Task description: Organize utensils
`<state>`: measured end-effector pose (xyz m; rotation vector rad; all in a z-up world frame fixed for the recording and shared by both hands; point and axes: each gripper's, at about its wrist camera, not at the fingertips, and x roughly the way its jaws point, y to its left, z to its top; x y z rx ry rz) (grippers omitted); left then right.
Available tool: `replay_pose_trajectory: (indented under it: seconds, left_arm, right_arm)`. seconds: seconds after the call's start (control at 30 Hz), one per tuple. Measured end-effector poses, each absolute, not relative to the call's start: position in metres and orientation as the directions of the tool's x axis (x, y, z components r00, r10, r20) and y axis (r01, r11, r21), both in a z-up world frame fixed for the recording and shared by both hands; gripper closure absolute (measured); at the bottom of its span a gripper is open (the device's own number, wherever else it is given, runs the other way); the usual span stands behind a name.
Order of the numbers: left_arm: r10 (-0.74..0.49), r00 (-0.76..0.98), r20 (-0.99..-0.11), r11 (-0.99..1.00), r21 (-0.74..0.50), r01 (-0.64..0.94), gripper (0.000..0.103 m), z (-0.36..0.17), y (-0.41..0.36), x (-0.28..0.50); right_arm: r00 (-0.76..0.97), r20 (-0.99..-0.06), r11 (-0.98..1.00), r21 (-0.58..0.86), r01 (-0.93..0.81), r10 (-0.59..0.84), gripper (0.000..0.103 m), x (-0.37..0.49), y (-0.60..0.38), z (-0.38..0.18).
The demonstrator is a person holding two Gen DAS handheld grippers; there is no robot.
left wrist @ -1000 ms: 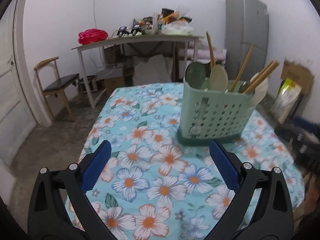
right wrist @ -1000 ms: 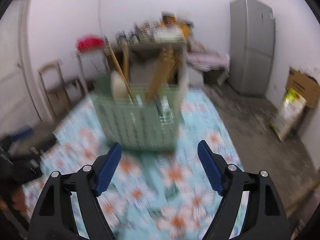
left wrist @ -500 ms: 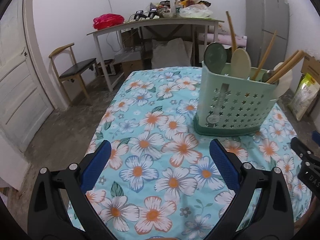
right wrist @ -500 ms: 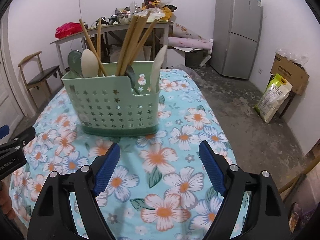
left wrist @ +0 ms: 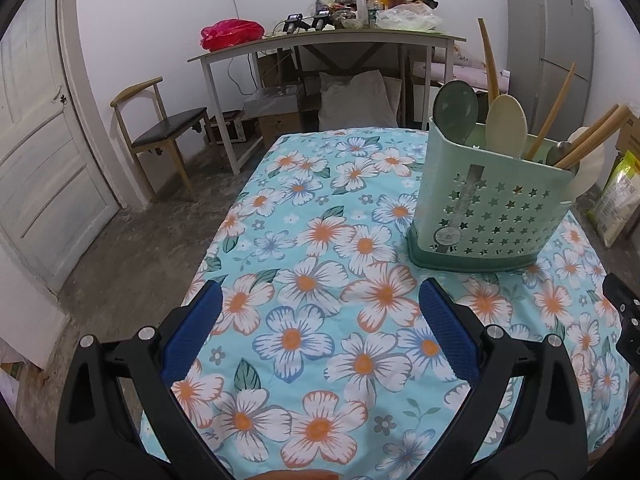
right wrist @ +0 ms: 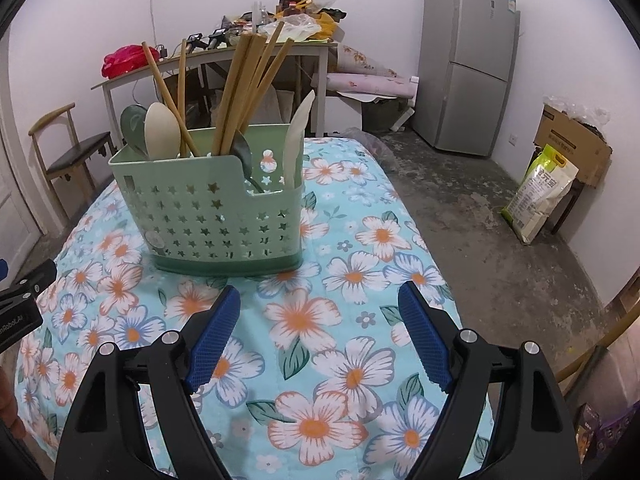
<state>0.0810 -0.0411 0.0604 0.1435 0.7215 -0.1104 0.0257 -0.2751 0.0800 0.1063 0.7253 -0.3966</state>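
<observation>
A pale green utensil caddy (left wrist: pixel 492 208) with star cut-outs stands on the floral tablecloth (left wrist: pixel 320 280); it also shows in the right wrist view (right wrist: pixel 208 216). It holds a green spoon (left wrist: pixel 456 106), a cream spoon (left wrist: pixel 506 126), wooden chopsticks (right wrist: pixel 248 88) and a white spatula (right wrist: pixel 296 136), all upright. My left gripper (left wrist: pixel 318 312) is open and empty, near and left of the caddy. My right gripper (right wrist: pixel 320 312) is open and empty, just in front of the caddy.
A cluttered grey side table (left wrist: pixel 320 40) and a wooden chair (left wrist: pixel 160 136) stand behind the table. A grey fridge (right wrist: pixel 468 60), a cardboard box (right wrist: pixel 572 144) and a sack (right wrist: pixel 540 192) sit at the right. A white door (left wrist: pixel 36 152) is at the left.
Both grippers have pulled back from the caddy and steadied. The right view was blurred and close to the caddy a second ago. Both stay open and empty.
</observation>
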Motion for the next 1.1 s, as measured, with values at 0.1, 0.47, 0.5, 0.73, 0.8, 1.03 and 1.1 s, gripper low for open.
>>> replay_pose_trajectory:
  seconds: [0.1,0.47,0.5,0.73,0.8,1.03,1.1]
  left_arm:
    - [-0.053,0.74,-0.67,0.984,0.089,0.151,0.008,0.0597,-0.041,0.0814]
    - [-0.057,0.738,-0.672,0.985,0.084,0.153,0.008,0.0603,-0.0402,0.0803]
    - [-0.056,0.739,-0.671,0.985,0.085,0.153,0.008,0.0604,-0.0401,0.08]
    - [-0.057,0.737,-0.673,0.985,0.084,0.153,0.008,0.0606,-0.0401,0.0797]
    - [-0.058,0.737,-0.673,0.985,0.082,0.152,0.008,0.0608,-0.0401,0.0793]
    - [-0.057,0.737,-0.674,0.985,0.082,0.151,0.008,0.0607,-0.0394,0.0804]
    - [-0.058,0.737,-0.674,0.985,0.082,0.152,0.008,0.0605,-0.0392,0.0805]
  right_arm:
    - [0.681,-0.661,0.923,-0.047,0.382,-0.315,0.024,0.0258,-0.2727,0.0813]
    - [0.69,-0.652,0.926,-0.048,0.374,-0.313,0.024,0.0228,-0.2686,0.0859]
    - [0.692,-0.651,0.927,-0.047,0.373,-0.312,0.024,0.0226,-0.2683,0.0865]
    - [0.694,-0.65,0.928,-0.047,0.371,-0.31,0.024,0.0222,-0.2681,0.0878]
    - [0.695,-0.65,0.928,-0.046,0.369,-0.308,0.024,0.0223,-0.2682,0.0881]
    - [0.698,-0.648,0.93,-0.046,0.364,-0.305,0.024,0.0229,-0.2676,0.0902]
    - [0.699,-0.648,0.931,-0.044,0.364,-0.303,0.024,0.0229,-0.2677,0.0903]
